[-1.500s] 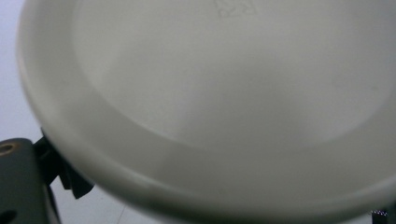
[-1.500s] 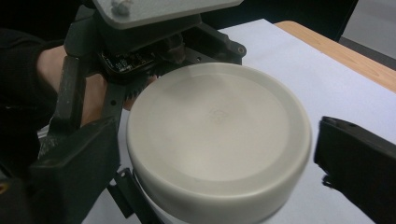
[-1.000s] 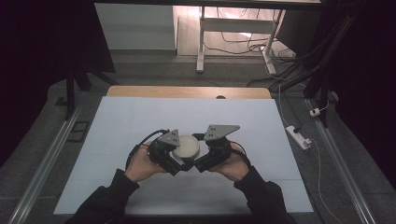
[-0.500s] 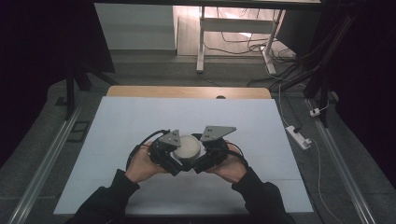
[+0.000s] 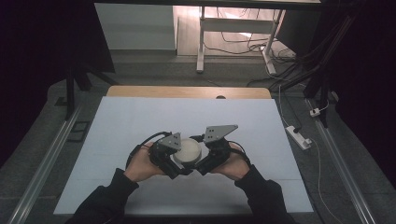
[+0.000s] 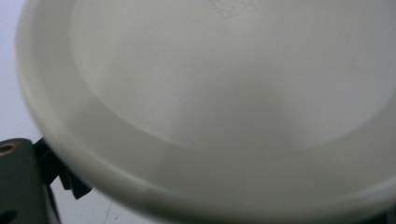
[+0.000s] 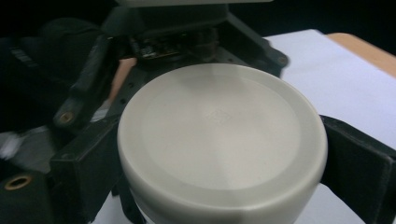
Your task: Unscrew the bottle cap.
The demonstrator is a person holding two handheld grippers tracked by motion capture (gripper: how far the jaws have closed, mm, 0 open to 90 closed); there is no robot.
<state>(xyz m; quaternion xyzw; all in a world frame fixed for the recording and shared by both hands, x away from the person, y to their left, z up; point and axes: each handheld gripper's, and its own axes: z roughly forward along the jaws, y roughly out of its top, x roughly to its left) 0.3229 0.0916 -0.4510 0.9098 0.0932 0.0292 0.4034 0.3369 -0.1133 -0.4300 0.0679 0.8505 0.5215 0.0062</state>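
No legible txt; faint embossed mark on white lid (image 7: 219,140) too blurry to read.

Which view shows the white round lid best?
The right gripper view: the whole white lid sits sharp between the right gripper jaws. The left gripper view shows a blurred, cropped close-up; the high view shows it small between both grippers.

High view: dim room, black at both sides, tabletop (image 5: 140,121) evenly lit pale blue-white, no hard shadows. Warm bright patch on floor at top centre, mildly overexposed. Frame sharp, slightly grainy. Left gripper view: white lid (image 6: 224,102) far too close, fully out of focus, soft grey shading, low contrast. Right gripper view: lid sharp with faint sheen, background dark, edges blurred.
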